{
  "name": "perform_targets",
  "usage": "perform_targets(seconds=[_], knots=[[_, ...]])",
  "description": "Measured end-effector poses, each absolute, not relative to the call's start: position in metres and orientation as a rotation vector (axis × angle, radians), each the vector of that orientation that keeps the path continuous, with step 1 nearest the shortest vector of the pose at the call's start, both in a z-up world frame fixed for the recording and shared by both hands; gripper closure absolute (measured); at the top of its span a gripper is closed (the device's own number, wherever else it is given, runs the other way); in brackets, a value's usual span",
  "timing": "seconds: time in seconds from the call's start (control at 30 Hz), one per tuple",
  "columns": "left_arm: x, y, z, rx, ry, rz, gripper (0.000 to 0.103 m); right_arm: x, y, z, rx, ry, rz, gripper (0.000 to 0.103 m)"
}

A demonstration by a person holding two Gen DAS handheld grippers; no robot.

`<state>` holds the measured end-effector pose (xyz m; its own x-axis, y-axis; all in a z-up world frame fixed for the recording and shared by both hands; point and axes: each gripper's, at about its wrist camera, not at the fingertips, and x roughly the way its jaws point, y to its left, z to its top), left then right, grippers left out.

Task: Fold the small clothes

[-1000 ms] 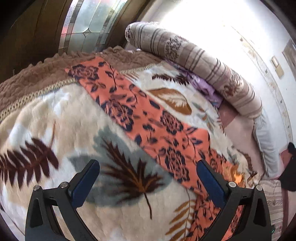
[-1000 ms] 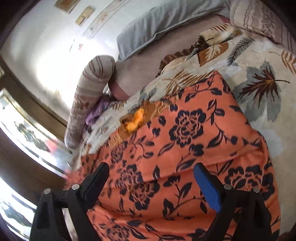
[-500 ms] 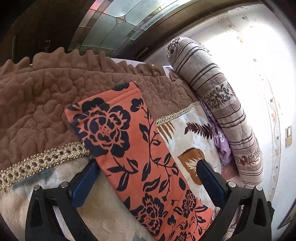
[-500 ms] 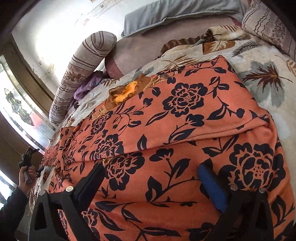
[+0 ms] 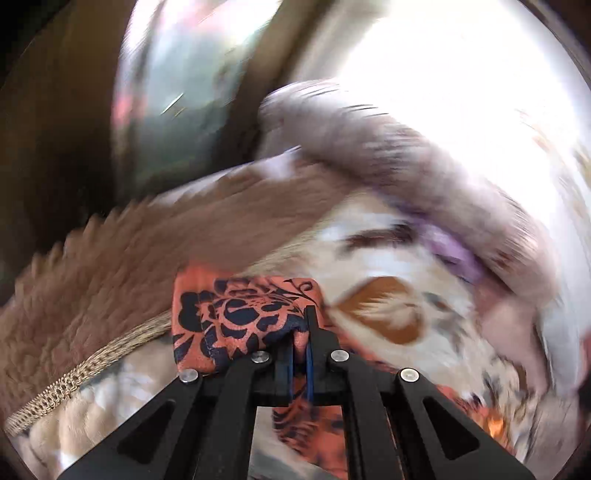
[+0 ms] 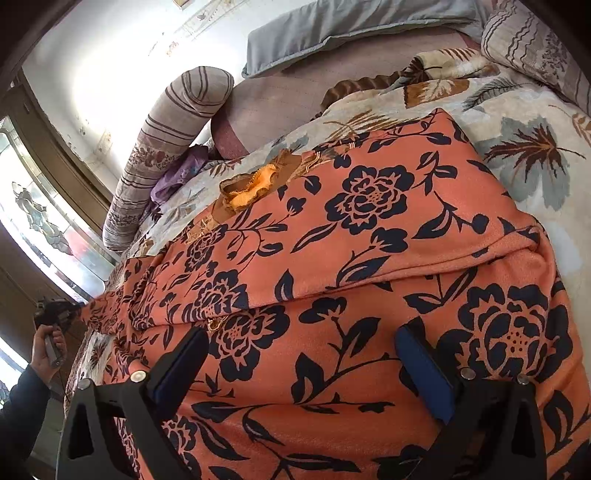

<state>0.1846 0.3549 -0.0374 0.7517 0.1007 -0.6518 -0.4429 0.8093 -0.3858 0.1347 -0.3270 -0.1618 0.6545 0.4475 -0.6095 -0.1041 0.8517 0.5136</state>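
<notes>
So the whole scene sits on a bed under a cream leaf-print blanket [image 6: 528, 122], with a fuzzy brown blanket [image 5: 110, 280] bunched at one end and a striped bolster pillow [image 6: 170, 136] up against the wall, plus a grey pillow [image 6: 351, 26] further back. Spread across most of the leaf blanket is the orange floral garment [image 6: 369, 236], looks like pants with one layer already lying over another. The right gripper [image 6: 301, 369] is right over the near, wide part of it, jaws spread wide apart with the fabric running between and under the fingers, not pinching anything as far as I can see. At the far narrow end, the left gripper [image 5: 300, 354] has its jaws pressed together on the garment's end, and the cloth bunches up into a little puff right at the tips. That view is pretty smeared with blur. The person's hand [image 6: 46, 350] and dark sleeve [image 6: 22, 406] show at the right camera's left edge.
</notes>
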Motion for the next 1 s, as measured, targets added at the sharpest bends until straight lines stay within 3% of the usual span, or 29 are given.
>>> perform_targets(seconds=[0.2,0.3,0.4,0.43,0.47,0.5,0.63,0.8,1.0], knots=[[0.188,0.144,0.066,-0.305,0.517,-0.111,0.099,0.134,-0.329,-0.162,0.492,0.788,0.338,0.001],[0.194,0.035,0.077,-0.244,0.526,-0.305,0.099,0.133,-0.332,-0.162,0.513,0.778,0.349,0.001],[0.207,-0.064,0.054,-0.166,0.599,-0.390,0.094,0.133,-0.335,-0.162,0.534,0.770,0.360,0.001],[0.215,-0.093,0.037,-0.117,0.663,-0.431,0.065,0.132,-0.336,-0.161,0.540,0.767,0.363,0.001],[0.223,-0.120,0.014,-0.041,0.736,-0.449,0.029,0.132,-0.336,-0.161,0.547,0.763,0.367,0.001],[0.213,-0.138,-0.005,0.016,0.785,-0.425,0.025,0.131,-0.337,-0.161,0.554,0.760,0.372,0.001],[0.207,-0.112,-0.067,0.034,0.932,-0.276,0.025,0.129,-0.342,-0.159,0.581,0.752,0.390,0.001],[0.182,-0.002,-0.069,-0.139,0.904,-0.109,0.025,0.125,-0.348,-0.151,0.638,0.762,0.389,0.001],[0.163,0.095,-0.092,-0.274,0.908,0.085,0.025,0.132,-0.392,-0.129,0.932,0.691,0.363,0.001]])
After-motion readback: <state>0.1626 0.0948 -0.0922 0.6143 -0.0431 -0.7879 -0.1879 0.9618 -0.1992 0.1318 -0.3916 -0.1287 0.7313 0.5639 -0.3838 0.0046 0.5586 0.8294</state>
